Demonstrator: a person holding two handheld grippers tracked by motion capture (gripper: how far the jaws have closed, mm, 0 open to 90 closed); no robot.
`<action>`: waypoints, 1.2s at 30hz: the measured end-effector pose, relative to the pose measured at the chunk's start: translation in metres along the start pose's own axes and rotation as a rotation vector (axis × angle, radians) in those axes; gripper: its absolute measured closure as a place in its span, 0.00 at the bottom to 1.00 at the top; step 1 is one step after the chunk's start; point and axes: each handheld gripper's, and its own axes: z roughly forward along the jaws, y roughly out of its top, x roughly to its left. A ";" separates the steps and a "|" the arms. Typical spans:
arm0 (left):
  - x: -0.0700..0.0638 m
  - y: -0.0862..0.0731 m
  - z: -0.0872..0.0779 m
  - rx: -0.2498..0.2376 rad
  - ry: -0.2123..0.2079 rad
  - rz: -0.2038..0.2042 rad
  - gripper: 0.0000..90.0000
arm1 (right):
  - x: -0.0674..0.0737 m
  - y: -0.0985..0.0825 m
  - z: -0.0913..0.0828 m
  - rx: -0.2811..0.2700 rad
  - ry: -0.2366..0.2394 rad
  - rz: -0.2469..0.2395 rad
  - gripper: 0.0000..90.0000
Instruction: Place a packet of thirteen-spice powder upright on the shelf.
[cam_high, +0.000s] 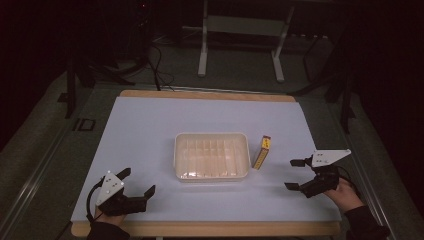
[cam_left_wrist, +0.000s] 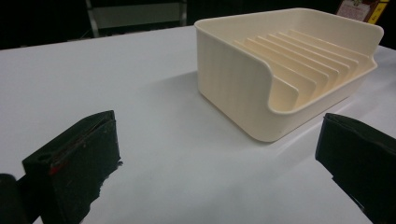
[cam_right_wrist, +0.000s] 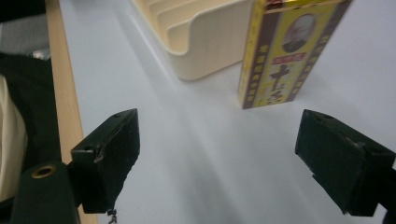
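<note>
With both our left gripper (cam_high: 134, 186) and right gripper (cam_high: 296, 174) spread wide and empty, we risk toppling the slim yellow box (cam_high: 261, 152), just beside the slotted cream tray (cam_high: 211, 174), if a jaw clips it.

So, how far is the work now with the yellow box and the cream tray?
Nothing looks done yet: the cream tray is empty, and the yellow box lies on the table beside its right side. Nothing is in hand; the left claw and right claw are open. Any handling of the box is left.
</note>
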 end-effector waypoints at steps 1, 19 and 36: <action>0.000 0.000 0.000 -0.001 0.000 -0.001 0.00 | 0.001 0.001 0.001 0.013 0.013 -0.007 0.16; 0.000 0.000 -0.001 0.003 0.002 0.000 0.00 | 0.015 0.020 0.018 0.306 0.089 -0.146 0.17; 0.001 0.000 -0.001 -0.004 0.007 -0.009 0.00 | 0.022 0.037 0.031 0.597 0.136 -0.188 0.17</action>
